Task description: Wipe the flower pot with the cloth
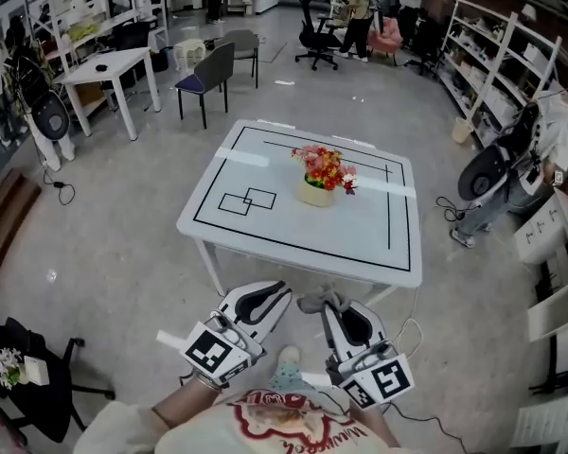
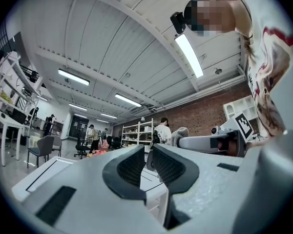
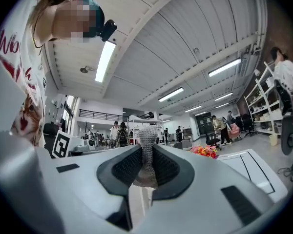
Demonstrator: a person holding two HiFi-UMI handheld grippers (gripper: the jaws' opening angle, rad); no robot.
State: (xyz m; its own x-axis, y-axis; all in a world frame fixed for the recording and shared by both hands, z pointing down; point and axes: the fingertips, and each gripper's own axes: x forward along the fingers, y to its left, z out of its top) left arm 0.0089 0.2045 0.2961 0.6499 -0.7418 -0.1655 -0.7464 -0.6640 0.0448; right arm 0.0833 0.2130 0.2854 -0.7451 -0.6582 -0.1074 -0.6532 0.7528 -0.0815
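The white table (image 1: pixel 360 239), marked with black tape lines, stands in the middle of an open workshop floor. On it, toward the far side and a little right of its centre, sits the flower pot (image 1: pixel 315 195) — a pale pot filled with red, pink and yellow flowers (image 1: pixel 324 166).

Both grippers are held in front of the table's near edge, short of it and well apart from the pot. The left gripper (image 1: pixel 268 301) is off the middle of that edge, its jaws drawn together with nothing between them. The right gripper (image 1: pixel 337 316) is just beside it, toward the table's right half, its jaws clamped on a grey knitted cloth (image 3: pixel 146 143) — the cloth stands up between the pads and bunches out past the tips toward the table.

Beyond the table's far left corner stand a grey chair (image 1: pixel 211 72) and a small white desk (image 1: pixel 109 64). Open shelves (image 1: pixel 488 60) line the wall past the table's right side.
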